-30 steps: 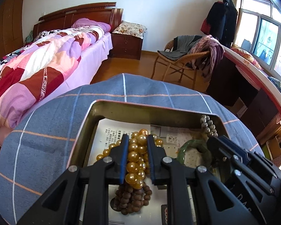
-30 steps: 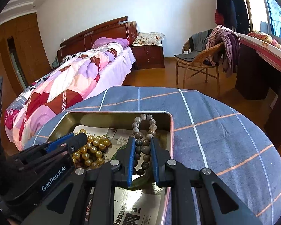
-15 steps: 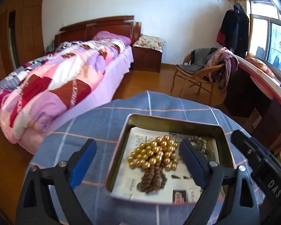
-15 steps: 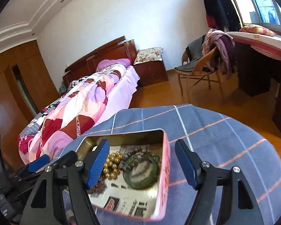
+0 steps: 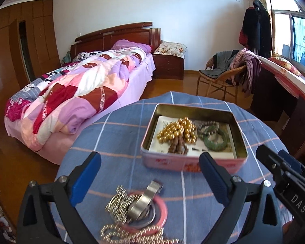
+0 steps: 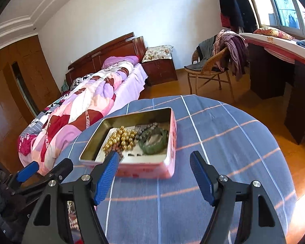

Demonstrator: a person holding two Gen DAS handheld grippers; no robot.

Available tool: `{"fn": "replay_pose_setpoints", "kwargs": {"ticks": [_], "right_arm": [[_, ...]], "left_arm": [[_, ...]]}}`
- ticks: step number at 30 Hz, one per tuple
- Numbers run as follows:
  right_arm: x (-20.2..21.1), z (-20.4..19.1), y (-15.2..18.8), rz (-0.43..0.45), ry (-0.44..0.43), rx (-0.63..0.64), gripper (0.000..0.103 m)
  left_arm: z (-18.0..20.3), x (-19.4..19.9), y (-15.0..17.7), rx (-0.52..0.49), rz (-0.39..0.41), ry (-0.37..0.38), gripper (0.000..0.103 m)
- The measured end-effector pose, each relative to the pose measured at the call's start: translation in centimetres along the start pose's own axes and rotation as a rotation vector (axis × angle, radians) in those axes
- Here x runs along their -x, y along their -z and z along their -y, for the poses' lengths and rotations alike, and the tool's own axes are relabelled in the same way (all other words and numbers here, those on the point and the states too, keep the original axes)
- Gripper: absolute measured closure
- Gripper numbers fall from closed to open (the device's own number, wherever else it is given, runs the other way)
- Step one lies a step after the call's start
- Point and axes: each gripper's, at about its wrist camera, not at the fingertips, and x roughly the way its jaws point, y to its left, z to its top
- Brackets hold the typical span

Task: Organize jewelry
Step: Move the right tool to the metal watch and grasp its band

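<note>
A pink tin box (image 5: 193,162) (image 6: 148,168) sits on the blue checked tablecloth (image 5: 116,142). Inside lie a gold bead strand (image 5: 177,132) (image 6: 121,138), a brown bead bracelet (image 5: 178,146), a grey bead bracelet (image 5: 206,126) and a green bangle (image 5: 215,140) (image 6: 152,140). My left gripper (image 5: 150,177) is open and empty, pulled back from the box, above a pile with a pink bangle (image 5: 158,221), a silver watch (image 5: 144,199) and a pale bead chain (image 5: 120,203). My right gripper (image 6: 154,174) is open and empty, in front of the box.
A bed with a patchwork quilt (image 5: 75,93) stands to the left of the table. A wicker chair with clothes (image 5: 227,75) and a desk (image 5: 284,93) stand at the right. The wooden floor (image 6: 254,105) shows beyond the table edge.
Both grippers let go of the bead strands into the tin, opened wide and pulled back. The pile with the watch and pink bangle has come into the left wrist view.
</note>
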Motion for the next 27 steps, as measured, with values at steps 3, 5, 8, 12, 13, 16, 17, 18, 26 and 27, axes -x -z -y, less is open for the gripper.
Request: {"fn": "replay_pose_setpoints", "kwargs": {"ticks": [3,5,8,12,13,16,17,18,26,27], "right_arm": [[1.2,-0.2,0.8,-0.003,-0.002,0.009,0.03],[1.8,-0.4,1.3,-0.001,-0.005,0.015,0.03],[2.1,-0.7,2.2,-0.017,0.002,0.025,0.03],[2.4,-1.1,3.4,-0.046,-0.008,0.028,0.03],[2.4,-1.2,3.6,-0.05,-0.007,0.034,0.03],[2.8,-1.5,4.4,-0.055,-0.005,0.057,0.03],[2.9,-1.6,4.5,-0.057,-0.005,0.061,0.03],[2.9,-1.6,4.8,-0.063,-0.008,0.067,0.03],[2.0,-2.4,6.1,-0.115,-0.042,0.08,0.03],[2.0,-2.6,6.1,-0.117,-0.048,0.086,0.03]], "left_arm": [[-0.4,1.0,1.0,0.012,-0.005,-0.007,0.003],[-0.6,1.5,1.7,0.017,-0.006,-0.01,0.003],[-1.1,1.8,2.7,0.02,-0.018,-0.025,0.003],[-1.6,2.3,4.4,0.018,-0.041,-0.036,0.003],[-1.8,2.4,4.8,0.015,-0.046,-0.038,0.003],[-2.9,3.1,6.6,0.009,-0.048,-0.036,0.003],[-3.2,3.2,7.0,0.01,-0.05,-0.035,0.003],[-3.8,3.3,7.6,0.012,-0.055,-0.033,0.003],[-7.1,2.9,10.3,0.049,-0.108,-0.078,0.003],[-7.4,2.9,10.3,0.052,-0.105,-0.08,0.003]]}}
